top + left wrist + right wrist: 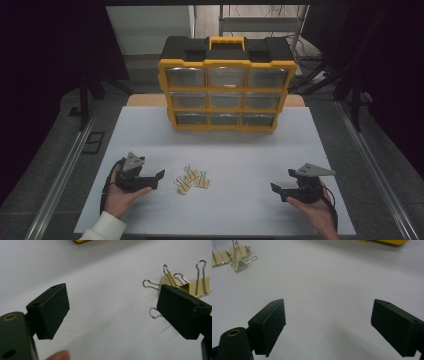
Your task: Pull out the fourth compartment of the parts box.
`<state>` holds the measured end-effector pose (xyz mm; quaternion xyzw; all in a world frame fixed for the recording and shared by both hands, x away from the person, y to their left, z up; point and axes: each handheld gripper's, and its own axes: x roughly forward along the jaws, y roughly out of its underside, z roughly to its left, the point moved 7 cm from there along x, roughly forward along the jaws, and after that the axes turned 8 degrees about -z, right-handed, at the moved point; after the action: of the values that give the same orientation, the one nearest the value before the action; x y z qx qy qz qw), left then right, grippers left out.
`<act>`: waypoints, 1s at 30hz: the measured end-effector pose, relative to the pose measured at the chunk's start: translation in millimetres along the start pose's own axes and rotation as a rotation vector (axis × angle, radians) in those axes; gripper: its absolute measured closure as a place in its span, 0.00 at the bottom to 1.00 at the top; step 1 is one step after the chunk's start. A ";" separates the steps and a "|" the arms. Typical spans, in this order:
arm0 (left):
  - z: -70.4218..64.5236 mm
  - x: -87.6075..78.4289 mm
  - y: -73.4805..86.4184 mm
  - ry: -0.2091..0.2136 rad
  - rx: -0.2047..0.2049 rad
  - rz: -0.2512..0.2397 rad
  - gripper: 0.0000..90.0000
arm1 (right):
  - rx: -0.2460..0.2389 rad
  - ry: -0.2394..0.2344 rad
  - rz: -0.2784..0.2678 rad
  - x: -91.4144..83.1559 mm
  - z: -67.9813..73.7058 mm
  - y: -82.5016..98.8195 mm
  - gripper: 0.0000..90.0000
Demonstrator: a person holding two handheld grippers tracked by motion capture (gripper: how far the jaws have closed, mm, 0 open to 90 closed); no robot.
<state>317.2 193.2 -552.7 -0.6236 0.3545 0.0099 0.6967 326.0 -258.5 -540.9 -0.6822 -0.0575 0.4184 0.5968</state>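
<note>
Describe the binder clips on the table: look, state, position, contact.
The clips are a small cluster of pale yellow binder clips with silver wire handles, apparently painted metal. They lie loose on the white table, bunched close together, some seeming to touch. Several handles stand up, others lie flat on the surface. The exact count is hard to tell. They sit just right of the left tool, whose jaws are open and clear of them; nothing else touches them. The yellow organiser stands well behind.
</note>
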 end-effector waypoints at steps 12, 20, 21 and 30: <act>-1.5 1.0 -0.3 0.004 0.009 -0.004 0.12 | 0.008 0.007 0.008 0.5 -3.3 3.2 0.15; 1.8 -0.4 -2.3 -0.003 0.011 -0.029 0.12 | -0.001 0.017 0.007 1.7 -3.0 3.4 0.15; 2.0 -0.1 -2.5 -0.006 0.016 -0.034 0.12 | -0.005 0.018 0.007 1.4 -2.6 3.5 0.15; 1.8 -0.7 -6.4 -0.035 0.057 -0.067 0.14 | -0.003 0.021 -0.006 -1.0 -3.2 3.1 0.15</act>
<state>320.5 193.6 -546.8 -0.6146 0.3216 -0.0127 0.7202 326.1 -262.5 -543.3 -0.6874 -0.0537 0.4094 0.5975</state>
